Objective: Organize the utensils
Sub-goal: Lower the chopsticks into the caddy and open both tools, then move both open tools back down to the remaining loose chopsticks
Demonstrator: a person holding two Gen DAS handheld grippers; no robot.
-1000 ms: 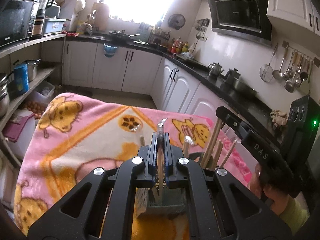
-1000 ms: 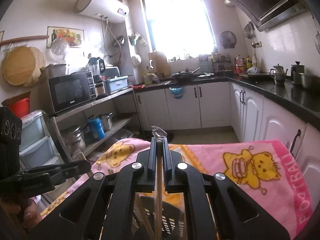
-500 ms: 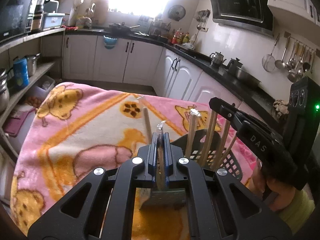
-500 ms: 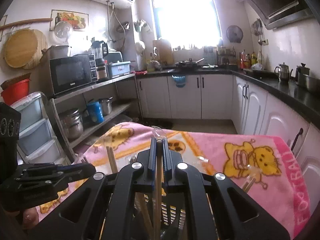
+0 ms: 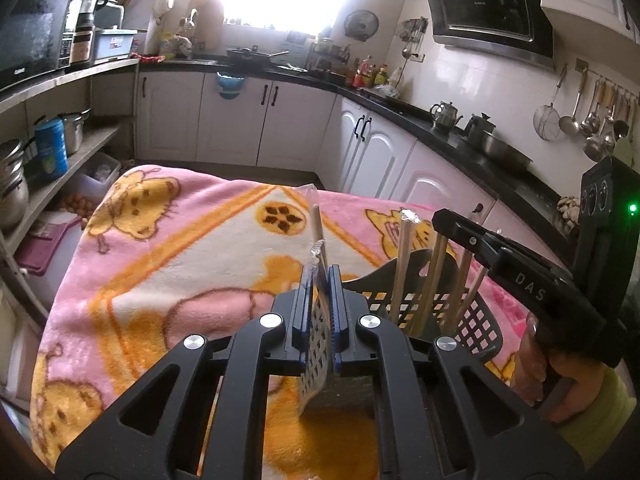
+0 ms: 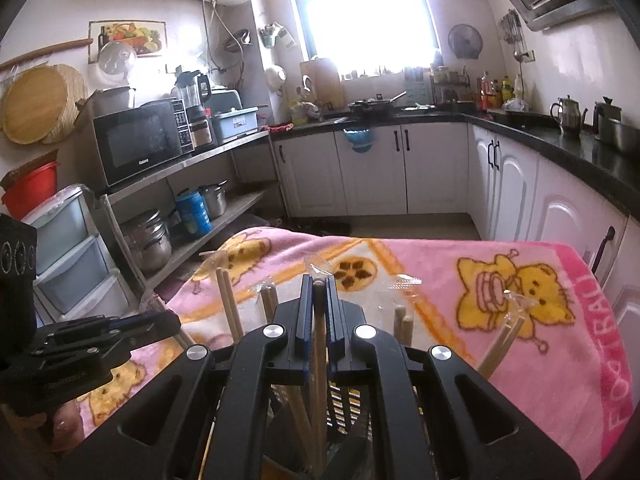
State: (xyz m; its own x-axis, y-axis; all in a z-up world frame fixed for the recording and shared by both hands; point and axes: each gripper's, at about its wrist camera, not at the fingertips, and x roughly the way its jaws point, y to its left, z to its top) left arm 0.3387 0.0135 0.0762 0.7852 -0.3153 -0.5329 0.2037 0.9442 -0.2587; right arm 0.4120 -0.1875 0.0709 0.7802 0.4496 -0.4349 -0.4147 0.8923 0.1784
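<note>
Your left gripper [image 5: 319,280] clenched on the grey perforated holder's [image 5: 316,360] wall, your right gripper [image 6: 319,286] grasping a wrapped wooden chopstick [image 6: 319,344] upright over the black basket [image 5: 476,320], pink blanket [image 5: 180,248] beneath.

Home kitchen, white cabinets [image 6: 372,172], microwave [image 6: 140,142], range hood [image 5: 486,8]

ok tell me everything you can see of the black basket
The black basket looks like plastic, with square grid holes in its curved wall and a raised solid back. It sits upright on the pink cartoon blanket. Several wrapped wooden chopsticks stand in it. The right tongs grip one of them over it.
</note>
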